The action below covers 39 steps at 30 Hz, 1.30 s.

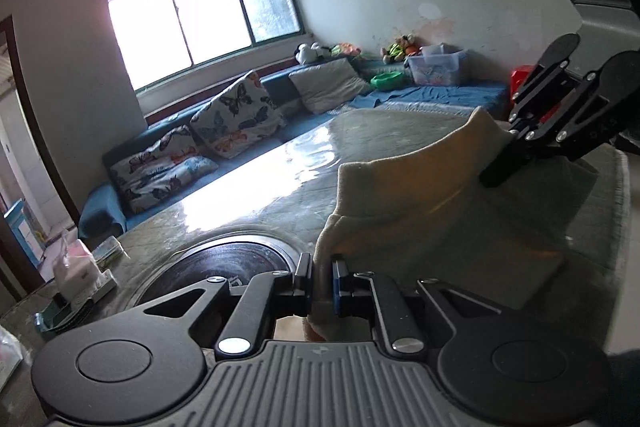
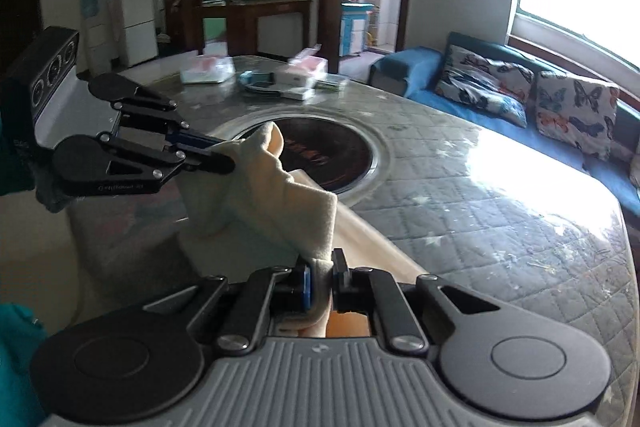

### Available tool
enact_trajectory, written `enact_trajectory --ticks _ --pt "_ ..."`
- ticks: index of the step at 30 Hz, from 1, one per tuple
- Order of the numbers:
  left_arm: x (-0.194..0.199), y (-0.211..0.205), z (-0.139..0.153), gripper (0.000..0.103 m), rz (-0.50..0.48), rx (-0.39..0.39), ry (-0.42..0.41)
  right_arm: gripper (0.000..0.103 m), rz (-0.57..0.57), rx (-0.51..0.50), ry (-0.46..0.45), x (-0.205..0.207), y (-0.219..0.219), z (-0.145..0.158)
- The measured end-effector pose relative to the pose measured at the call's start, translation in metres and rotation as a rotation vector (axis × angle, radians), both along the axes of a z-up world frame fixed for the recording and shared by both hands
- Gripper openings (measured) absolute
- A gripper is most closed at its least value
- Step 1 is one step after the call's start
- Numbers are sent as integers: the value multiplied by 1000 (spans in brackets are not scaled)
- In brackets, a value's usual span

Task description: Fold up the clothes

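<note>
You've got both jaws pinched on the cream garment (image 1: 404, 195), left gripper (image 1: 322, 281) and right gripper (image 2: 320, 277) each on an edge, lifted above the table (image 2: 500, 227), probably to spread it taut.

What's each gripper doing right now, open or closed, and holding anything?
Left gripper: closed on one corner of the cream cloth.
Right gripper: closed on another corner of the same cloth, lifted above the table.
</note>
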State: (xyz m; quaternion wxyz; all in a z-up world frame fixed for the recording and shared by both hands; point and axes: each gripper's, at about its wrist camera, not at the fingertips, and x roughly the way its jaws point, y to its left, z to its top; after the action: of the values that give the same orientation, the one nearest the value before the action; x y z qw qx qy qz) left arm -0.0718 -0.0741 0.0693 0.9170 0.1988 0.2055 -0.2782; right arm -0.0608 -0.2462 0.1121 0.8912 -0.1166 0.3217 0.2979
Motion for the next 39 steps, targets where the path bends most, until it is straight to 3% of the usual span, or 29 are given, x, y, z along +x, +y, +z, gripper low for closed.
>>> enact_trajectory --ticks 8,13,15,16,20,26,30,33,39 --pt "61 -12 -30 11 55 20 98 9 -76 20 78 66 -11 -30" --pt "99 -19 -48 17 89 32 159 11 -156 55 139 95 -16 -61" --pt "112 -20 -53 27 108 32 177 18 -199 80 147 99 -22 -69" --pt "115 -17 -51 27 127 22 175 25 -218 92 145 100 -25 -71" --pt "121 -1 -44 27 239 20 136 38 -294 118 117 98 -39 -73" --pt "92 22 -21 25 311 -63 123 39 -397 127 -1 84 -60 -53" --pt "54 15 -9 24 228 -124 127 37 -371 159 -9 68 -59 -47" --pt "41 4 -21 24 186 -128 166 37 -343 164 9 61 -51 -54" --pt "50 12 -53 24 233 -143 250 37 -373 163 68 62 -46 -84"
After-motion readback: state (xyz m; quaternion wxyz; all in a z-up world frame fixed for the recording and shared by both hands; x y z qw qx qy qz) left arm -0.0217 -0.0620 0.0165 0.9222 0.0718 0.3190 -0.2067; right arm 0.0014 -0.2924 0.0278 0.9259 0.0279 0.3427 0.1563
